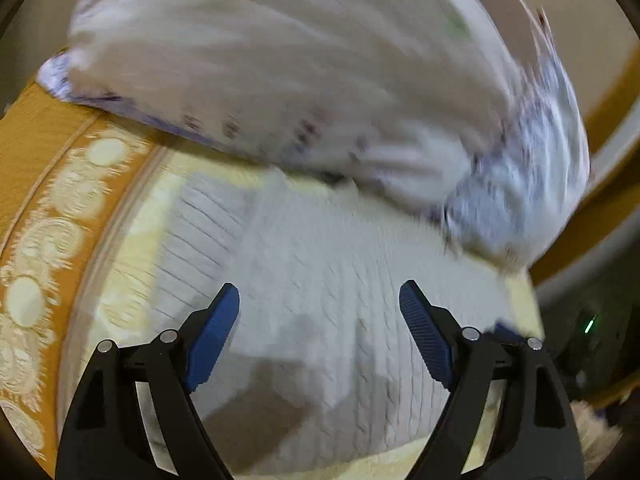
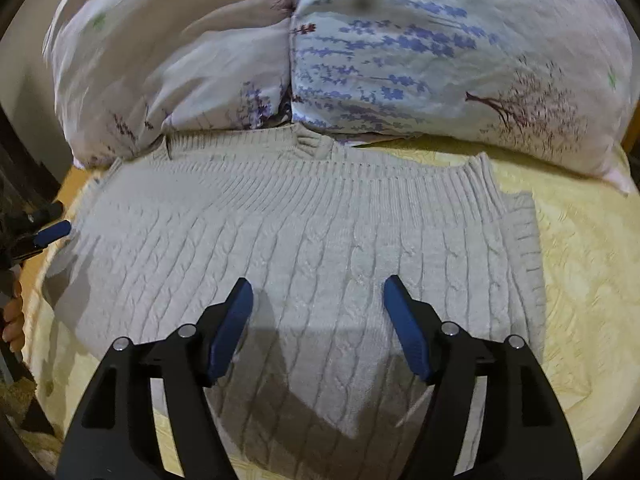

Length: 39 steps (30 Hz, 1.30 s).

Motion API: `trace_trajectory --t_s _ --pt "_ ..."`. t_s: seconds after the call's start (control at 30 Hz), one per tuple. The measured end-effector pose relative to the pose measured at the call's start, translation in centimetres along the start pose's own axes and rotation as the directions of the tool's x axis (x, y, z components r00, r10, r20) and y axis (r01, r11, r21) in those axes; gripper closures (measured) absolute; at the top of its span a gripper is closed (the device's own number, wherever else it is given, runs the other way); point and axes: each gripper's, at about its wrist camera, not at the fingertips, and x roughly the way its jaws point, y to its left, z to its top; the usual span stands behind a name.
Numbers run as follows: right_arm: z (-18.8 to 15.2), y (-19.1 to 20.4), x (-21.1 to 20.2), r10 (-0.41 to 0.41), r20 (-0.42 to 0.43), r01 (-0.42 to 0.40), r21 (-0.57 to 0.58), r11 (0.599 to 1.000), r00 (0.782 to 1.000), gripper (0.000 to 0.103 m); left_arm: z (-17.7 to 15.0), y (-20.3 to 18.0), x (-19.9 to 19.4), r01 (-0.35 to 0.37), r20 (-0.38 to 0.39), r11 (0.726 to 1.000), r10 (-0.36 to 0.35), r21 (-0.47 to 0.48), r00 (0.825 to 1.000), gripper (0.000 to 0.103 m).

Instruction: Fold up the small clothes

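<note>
A cream cable-knit sweater (image 2: 304, 240) lies flat on a yellow bedspread (image 2: 580, 264), its ribbed hem toward the pillows. It also shows, blurred, in the left wrist view (image 1: 320, 280). My right gripper (image 2: 318, 304) is open and empty just above the sweater's middle. My left gripper (image 1: 320, 312) is open and empty over the sweater; its blue fingertip (image 2: 54, 232) shows at the sweater's left edge in the right wrist view.
Two floral pillows (image 2: 440, 48) lie against the sweater's far edge, one white (image 2: 168, 52), also seen blurred in the left wrist view (image 1: 280, 60). An orange patterned border (image 1: 48, 200) runs along the bed's left side. A person's hand (image 2: 14, 320) is at the left.
</note>
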Motion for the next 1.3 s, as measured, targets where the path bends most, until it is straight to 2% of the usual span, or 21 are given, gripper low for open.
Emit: trace_trajectory --t_s 0.1,0.23,0.4,0.5,0.67,0.73,0.83,0.87,0.9,1.0,1.13,1.3 --pt "0.0 0.5 0.2 -0.007 -0.003 0.007 -0.024 1.0 1.0 0.029 1.4 3.4 0.1 0.004 -0.026 0.994 -0.007 -0.107 1.0 0.023" --pt "0.0 0.7 0.5 -0.001 -0.006 0.001 -0.029 1.0 1.0 0.027 2.4 7.2 1.0 0.041 -0.064 0.97 -0.058 -0.238 0.996 0.025" --pt "0.1 0.7 0.5 0.002 -0.011 -0.002 -0.03 1.0 1.0 0.027 2.6 8.6 1.8 0.075 -0.08 0.962 -0.099 -0.263 0.992 0.025" --pt "0.1 0.8 0.5 -0.001 -0.012 0.001 -0.033 0.999 1.0 0.027 2.5 8.2 2.5 0.119 -0.093 0.957 -0.149 -0.265 0.985 0.029" --pt "0.1 0.9 0.5 -0.002 -0.017 0.001 -0.031 1.0 1.0 0.026 1.8 6.4 3.7 0.151 -0.115 0.959 -0.182 -0.24 0.977 0.035" --pt "0.2 0.9 0.5 -0.002 -0.017 0.001 -0.031 1.0 1.0 0.026 1.4 5.7 3.8 0.138 -0.12 0.965 -0.167 -0.222 0.979 0.039" --pt "0.2 0.9 0.5 0.001 -0.017 -0.002 -0.033 0.999 1.0 0.025 1.2 5.0 3.9 0.081 -0.136 0.977 -0.109 -0.198 0.985 0.055" --pt "0.2 0.9 0.5 0.002 -0.017 -0.003 -0.032 0.999 1.0 0.025 1.1 4.9 4.0 0.058 -0.143 0.98 -0.087 -0.193 0.986 0.067" --pt "0.3 0.9 0.5 0.004 -0.018 -0.005 -0.032 0.999 1.0 0.025 1.1 4.7 4.2 0.037 -0.152 0.982 -0.066 -0.187 0.986 0.071" --pt "0.4 0.7 0.4 0.015 -0.018 -0.015 -0.022 1.0 1.0 0.025 1.2 3.8 3.9 0.012 -0.154 0.987 -0.037 -0.162 0.987 0.077" --pt "0.8 0.1 -0.1 0.047 -0.006 -0.047 0.024 0.999 0.999 0.025 2.1 1.6 3.2 0.061 -0.139 0.987 -0.082 -0.151 0.987 0.078" --pt "1.5 -0.9 -1.6 0.077 0.047 -0.08 0.077 0.994 0.996 0.025 3.6 -2.8 2.5 0.192 -0.112 0.972 -0.208 -0.137 0.972 0.079"
